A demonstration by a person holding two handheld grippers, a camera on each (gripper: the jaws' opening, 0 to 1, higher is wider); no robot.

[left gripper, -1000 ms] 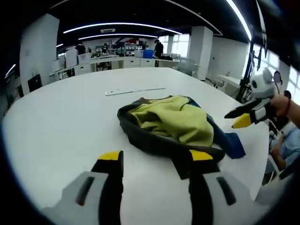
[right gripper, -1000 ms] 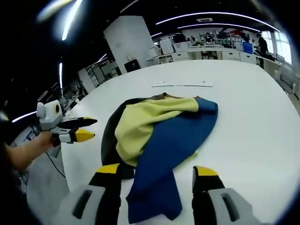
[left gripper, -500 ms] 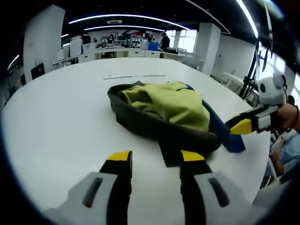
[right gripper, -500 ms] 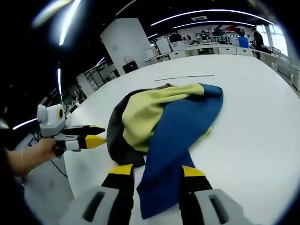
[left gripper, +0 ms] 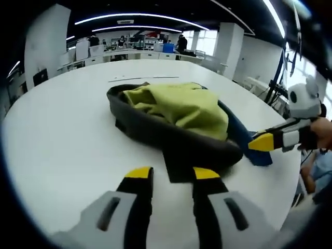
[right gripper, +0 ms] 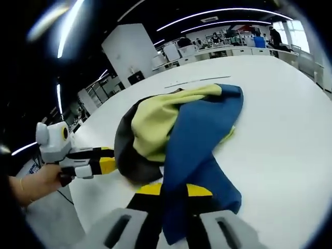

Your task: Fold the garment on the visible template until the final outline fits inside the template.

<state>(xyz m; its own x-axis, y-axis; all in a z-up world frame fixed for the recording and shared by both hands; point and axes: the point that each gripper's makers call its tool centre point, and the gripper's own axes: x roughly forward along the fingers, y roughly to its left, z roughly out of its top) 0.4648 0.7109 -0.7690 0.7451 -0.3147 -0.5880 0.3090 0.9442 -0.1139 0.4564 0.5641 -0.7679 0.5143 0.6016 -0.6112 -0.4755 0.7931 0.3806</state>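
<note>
1. A large white table (left gripper: 57, 135) in an open office is seen, with a thin line mark (left gripper: 142, 79) beyond the cloth; a full template outline cannot be made out.
2. The garment (left gripper: 176, 111), black, yellow-green and blue, lies bunched mid-table, not yet folded flat.
3. The left gripper (left gripper: 167, 179) is nearly pressed together around a black flap.
4. The right gripper (right gripper: 174, 193) is pinched on the blue part.
5. Spreading and folding are judged outstanding.
</note>
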